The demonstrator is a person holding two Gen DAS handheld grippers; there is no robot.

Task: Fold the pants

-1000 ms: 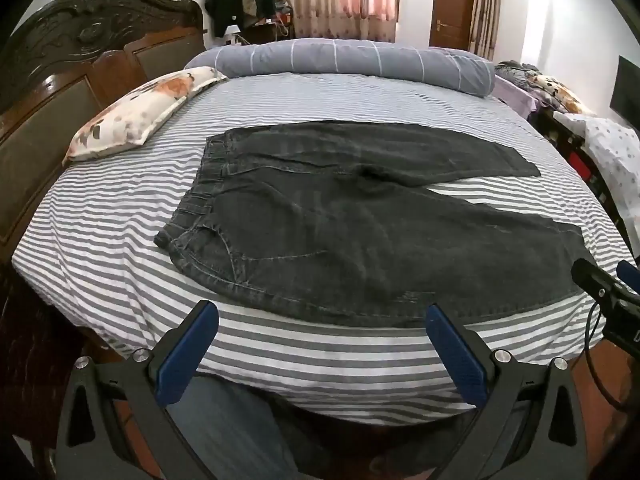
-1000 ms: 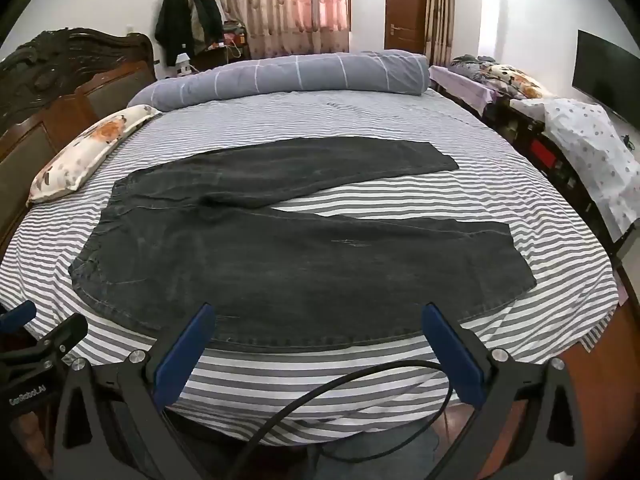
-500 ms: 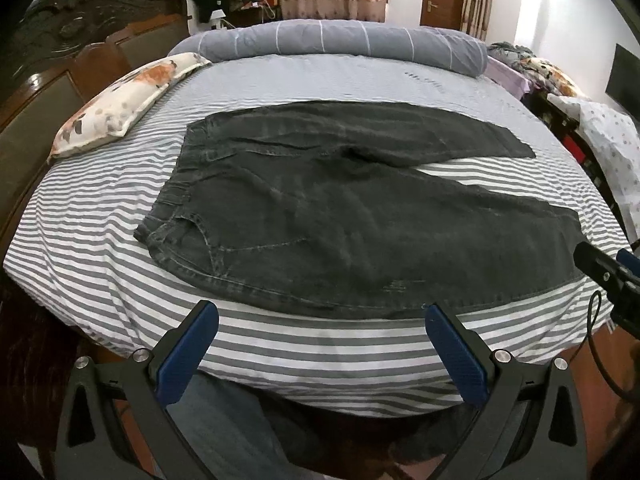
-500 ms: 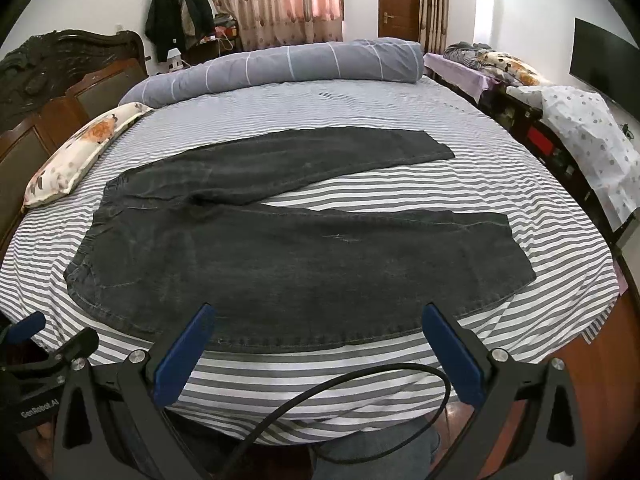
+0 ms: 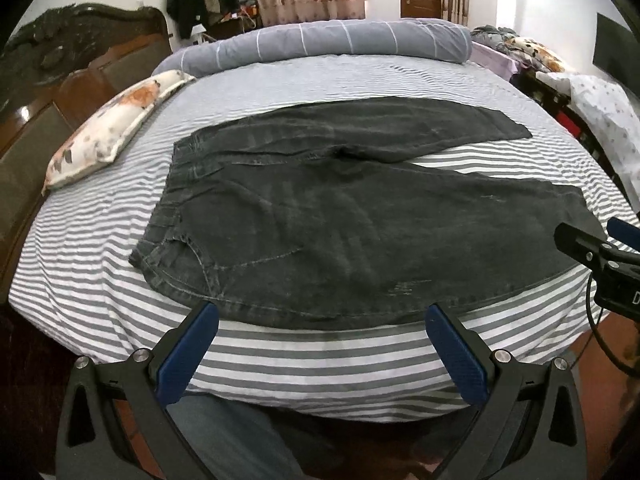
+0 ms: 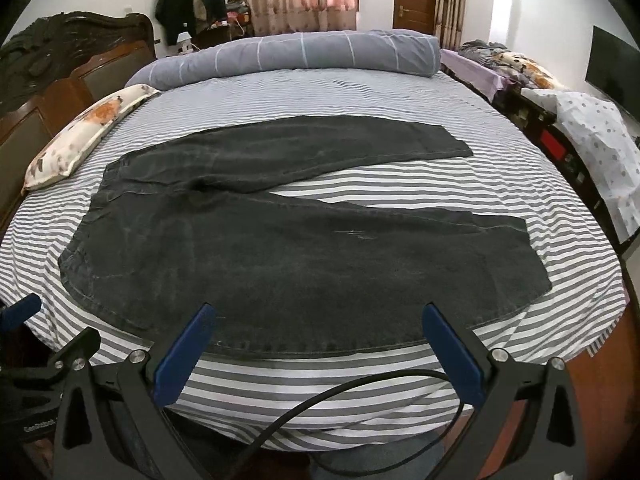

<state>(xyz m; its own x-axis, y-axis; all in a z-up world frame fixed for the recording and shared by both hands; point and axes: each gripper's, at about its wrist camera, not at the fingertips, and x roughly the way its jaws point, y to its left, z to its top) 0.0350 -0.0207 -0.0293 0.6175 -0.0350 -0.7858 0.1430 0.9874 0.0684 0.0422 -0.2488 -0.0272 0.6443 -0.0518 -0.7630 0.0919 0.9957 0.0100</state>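
Observation:
Dark grey jeans (image 5: 340, 216) lie flat on the striped bed sheet (image 5: 100, 240), waistband to the left, both legs spread to the right. They also show in the right wrist view (image 6: 304, 256). My left gripper (image 5: 320, 316) is open and empty, just at the jeans' near edge. My right gripper (image 6: 318, 316) is open and empty over the near leg's edge. The right gripper also shows at the right edge of the left wrist view (image 5: 600, 248).
A floral pillow (image 5: 112, 124) lies at the left by the wooden headboard (image 5: 52, 80). A rolled grey duvet (image 5: 320, 40) lies along the far side. A cable (image 6: 360, 392) hangs by my right gripper. Cluttered furniture (image 6: 560, 120) stands to the right.
Both grippers have moved forward toward the bed; the jeans' near edge now sits at the fingertips. The jeans have not moved.

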